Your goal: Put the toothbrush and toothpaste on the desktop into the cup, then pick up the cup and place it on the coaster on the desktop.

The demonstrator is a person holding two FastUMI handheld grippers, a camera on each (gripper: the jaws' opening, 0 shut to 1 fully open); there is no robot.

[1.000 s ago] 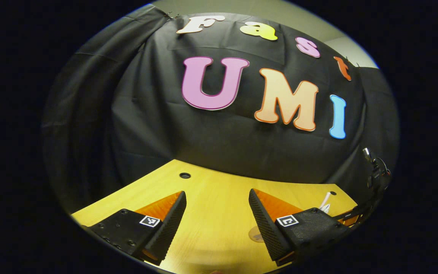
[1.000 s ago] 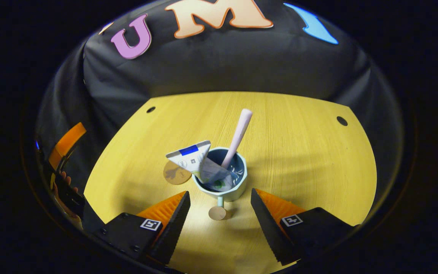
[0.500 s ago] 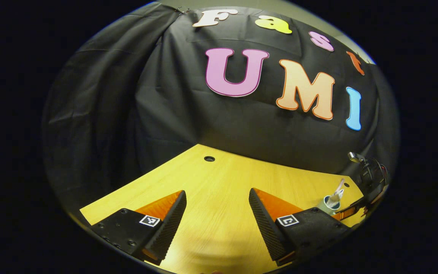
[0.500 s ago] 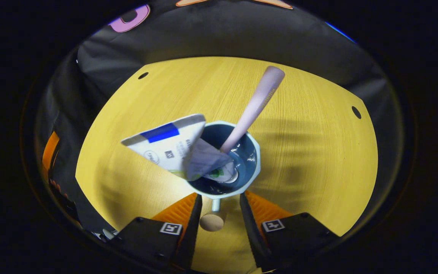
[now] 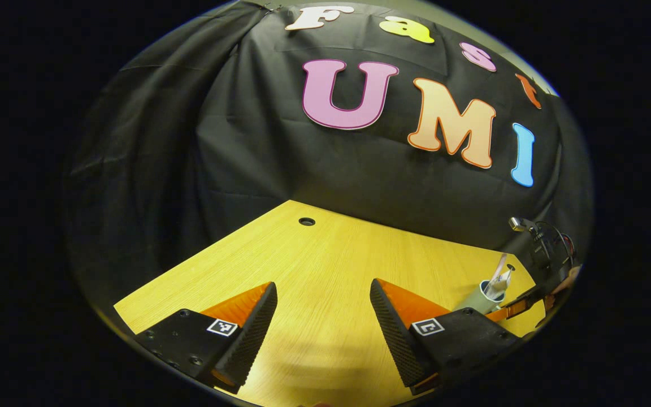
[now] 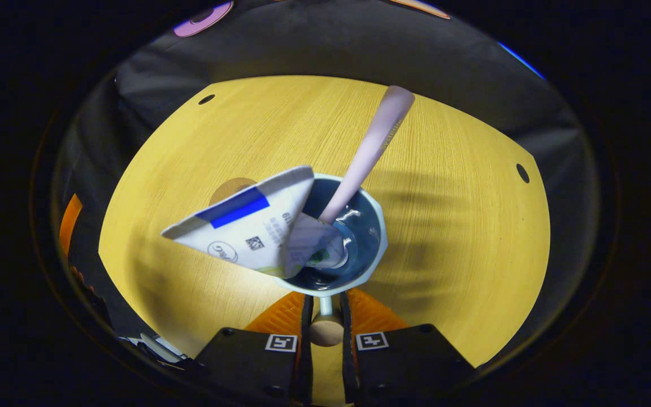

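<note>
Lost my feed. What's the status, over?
Right claw shut on cup handle. Left claw open, idle. Toothbrush and toothpaste in cup; coaster beyond, way clear.

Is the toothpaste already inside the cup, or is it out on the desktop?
Inside. In the right gripper view the toothpaste stands in the cup, its flat end leaning over the rim.

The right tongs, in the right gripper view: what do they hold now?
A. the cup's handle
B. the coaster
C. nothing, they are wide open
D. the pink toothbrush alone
A: in the right gripper view the right tongs are closed on the handle of the cup, with both fingers against it, while the toothbrush and toothpaste stand inside the cup.
</note>
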